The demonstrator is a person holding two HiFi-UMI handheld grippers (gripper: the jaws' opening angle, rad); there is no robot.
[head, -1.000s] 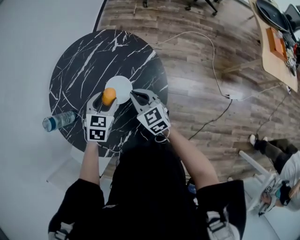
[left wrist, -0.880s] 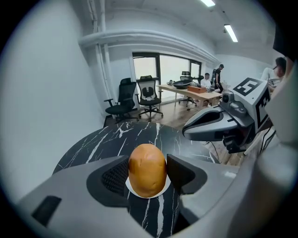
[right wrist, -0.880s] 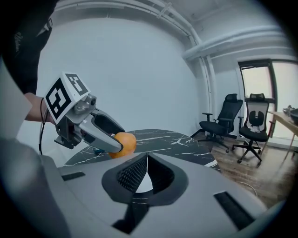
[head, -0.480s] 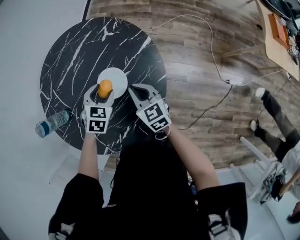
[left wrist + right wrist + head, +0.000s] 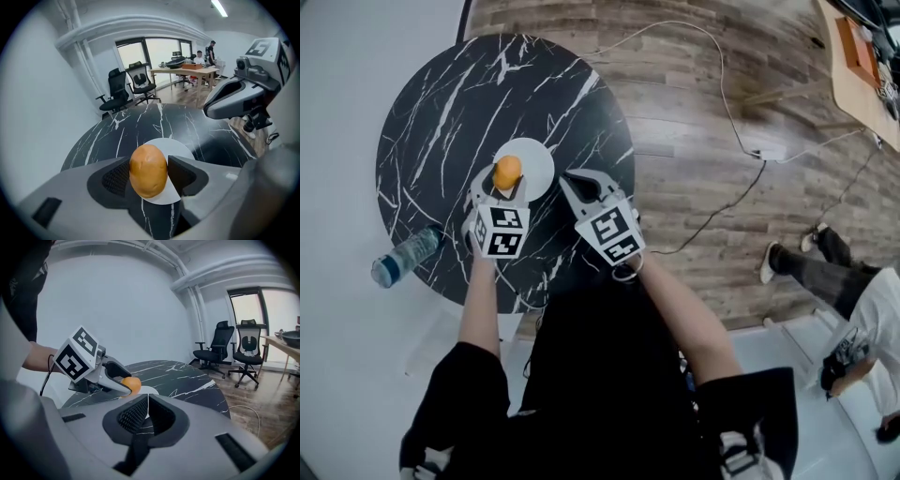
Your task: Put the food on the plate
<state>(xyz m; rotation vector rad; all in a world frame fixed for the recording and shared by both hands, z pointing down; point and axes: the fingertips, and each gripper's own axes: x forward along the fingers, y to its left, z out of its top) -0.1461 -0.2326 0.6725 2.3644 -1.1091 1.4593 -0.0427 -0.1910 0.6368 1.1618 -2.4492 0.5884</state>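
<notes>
A smooth, golden-brown, egg-shaped bun (image 5: 148, 170) is pinched between the ribbed black pads of the left gripper (image 5: 506, 180). In the head view it hangs left of centre, over the near-left rim of the round white plate (image 5: 537, 157) (whether it touches the plate I cannot tell). The plate lies on a round black table (image 5: 487, 84) veined white like marble. The right gripper (image 5: 146, 409), just right of the plate, has its jaws pressed together on nothing. A clear plastic bottle (image 5: 401, 257) lies at the table's lower-left edge, its label too small to read.
</notes>
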